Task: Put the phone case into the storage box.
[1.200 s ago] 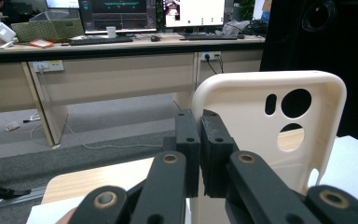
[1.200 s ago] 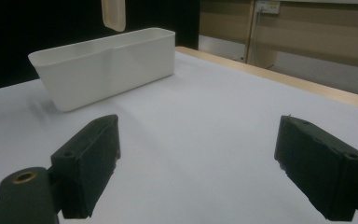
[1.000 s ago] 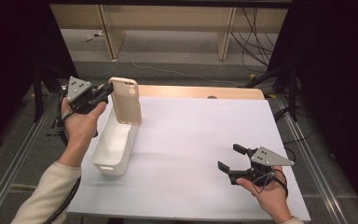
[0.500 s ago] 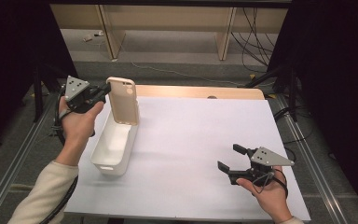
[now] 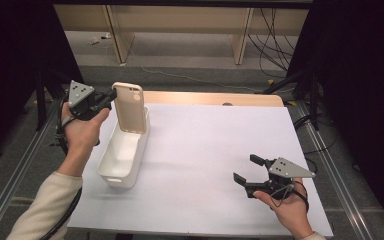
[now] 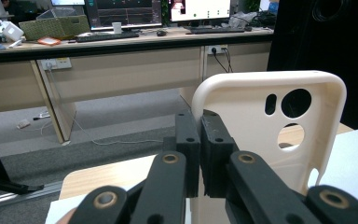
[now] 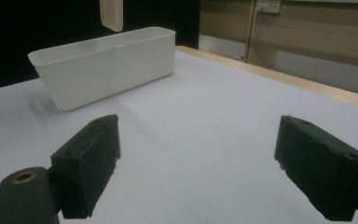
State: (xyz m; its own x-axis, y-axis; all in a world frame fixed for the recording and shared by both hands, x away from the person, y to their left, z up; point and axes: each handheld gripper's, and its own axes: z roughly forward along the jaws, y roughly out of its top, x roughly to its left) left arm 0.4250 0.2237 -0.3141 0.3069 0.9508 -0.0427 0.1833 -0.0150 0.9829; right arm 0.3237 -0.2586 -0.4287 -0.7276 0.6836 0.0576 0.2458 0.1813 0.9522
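Observation:
A cream phone case (image 5: 131, 107) hangs upright above the far end of a white rectangular bin (image 5: 122, 154). My left gripper (image 5: 111, 94) is shut on the case's left edge. In the left gripper view the case (image 6: 270, 126) shows its camera holes, and the black jaws (image 6: 200, 140) pinch its rim. My right gripper (image 5: 246, 169) rests low over the white table at the near right, open with nothing between its fingers (image 7: 91, 163). The right gripper view has the bin (image 7: 107, 63) at the upper left, with the bottom of the case (image 7: 111, 15) hanging above it.
The white table sheet (image 5: 215, 150) lies on a wooden top whose far edge (image 5: 215, 98) shows. Metal frame rails (image 5: 330, 165) run along both sides. Beyond the table are a grey floor with cables (image 5: 272, 35) and wooden desk legs.
The left gripper and the phone case have shifted slightly left and up over the bin's far end. The right gripper has stayed where it was.

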